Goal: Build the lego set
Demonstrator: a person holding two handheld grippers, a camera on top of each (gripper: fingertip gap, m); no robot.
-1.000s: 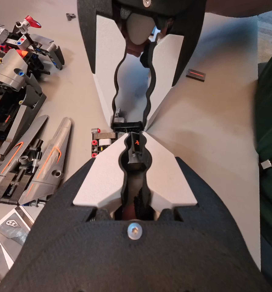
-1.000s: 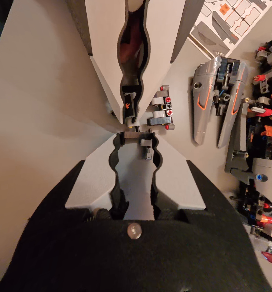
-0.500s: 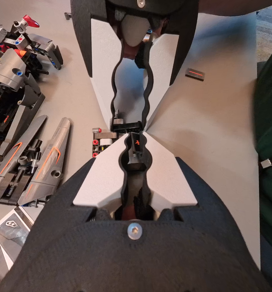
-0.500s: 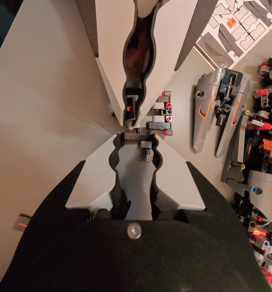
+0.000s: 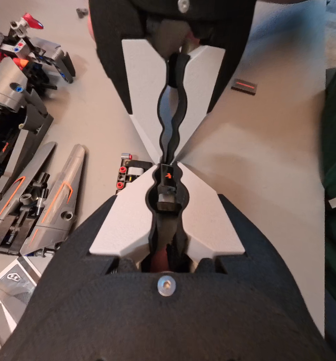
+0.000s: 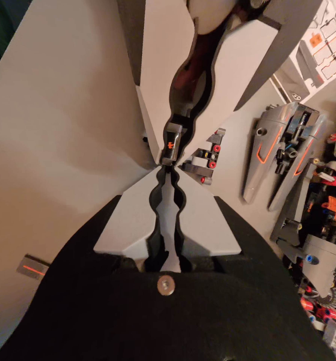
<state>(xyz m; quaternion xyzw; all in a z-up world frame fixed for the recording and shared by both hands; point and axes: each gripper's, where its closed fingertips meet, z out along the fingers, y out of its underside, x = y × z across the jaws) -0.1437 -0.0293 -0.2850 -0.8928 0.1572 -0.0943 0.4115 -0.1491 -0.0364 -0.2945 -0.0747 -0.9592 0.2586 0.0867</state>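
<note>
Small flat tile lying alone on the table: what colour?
Dark grey tile with a thin red line; left wrist view.

No words or numbers can be read anywhere. The black piece (image 5: 168, 176) carries a small orange emblem, a shape rather than lettering. The sticker sheet (image 6: 319, 52) on the bench shows grey panels, orange outlines and a small shield-like badge, its marks too small to make out. A dark panel on the big model (image 5: 6, 149) has a tiny orange mark, blurred. The dark tile (image 5: 244, 86) bears only a red line.
</note>
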